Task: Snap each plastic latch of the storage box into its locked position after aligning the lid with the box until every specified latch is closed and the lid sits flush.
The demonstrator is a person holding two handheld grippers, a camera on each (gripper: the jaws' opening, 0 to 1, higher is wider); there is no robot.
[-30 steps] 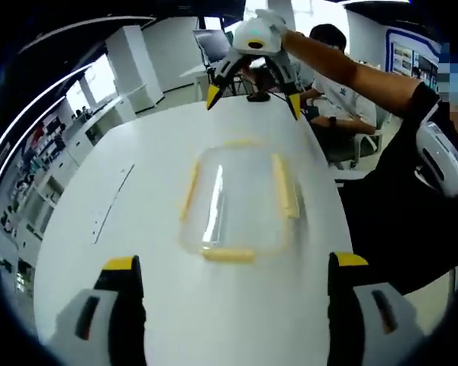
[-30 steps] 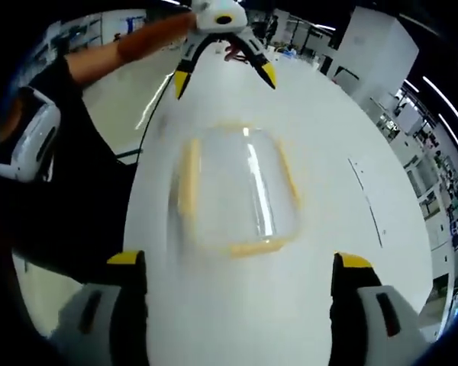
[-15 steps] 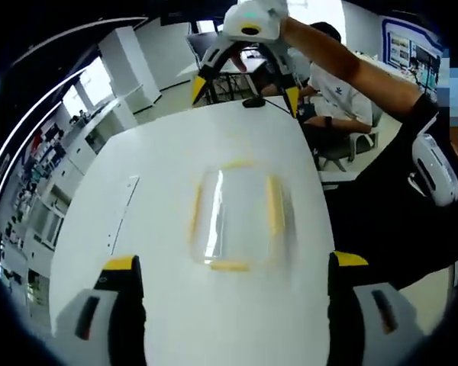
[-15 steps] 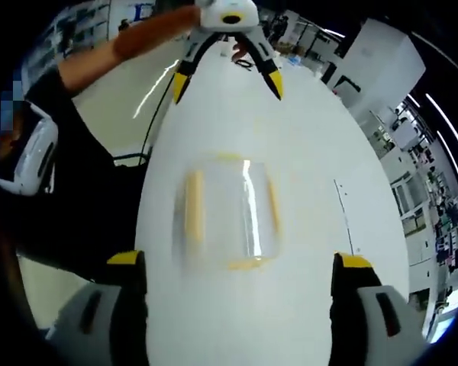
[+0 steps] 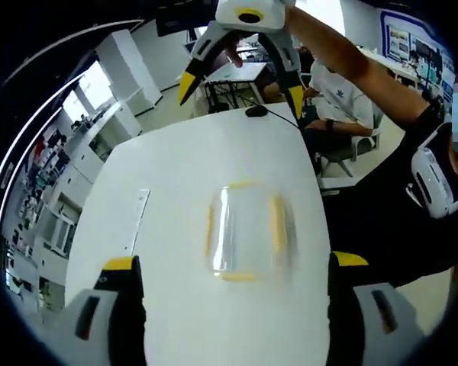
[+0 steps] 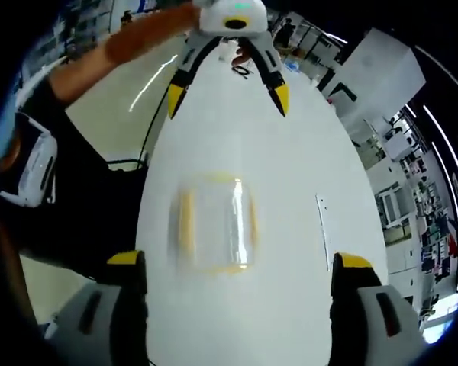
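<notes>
A clear plastic storage box [image 5: 248, 230] with yellow latches along its sides lies on the white table [image 5: 160, 198], lid on top. In the right gripper view the same box [image 6: 214, 223] sits mid-table. My left gripper [image 5: 235, 263] hangs high above it, jaws wide open and holding nothing. My right gripper [image 6: 238, 263] is also open, well above the box. Each gripper appears across from the other: the right gripper [image 5: 243, 80] at the top of the left gripper view, the left gripper [image 6: 227, 90] at the top of the right gripper view.
A person's arm [image 5: 351, 65] reaches in from the right. Another person sits at a desk [image 5: 343, 95] beyond the table's far edge. A thin strip [image 5: 134, 221] lies on the table left of the box. A dark cable [image 5: 259, 112] rests near the far edge.
Both views have pulled back and up, so the box looks smaller and farther. The grippers stay open, and the box has not moved on the table.
</notes>
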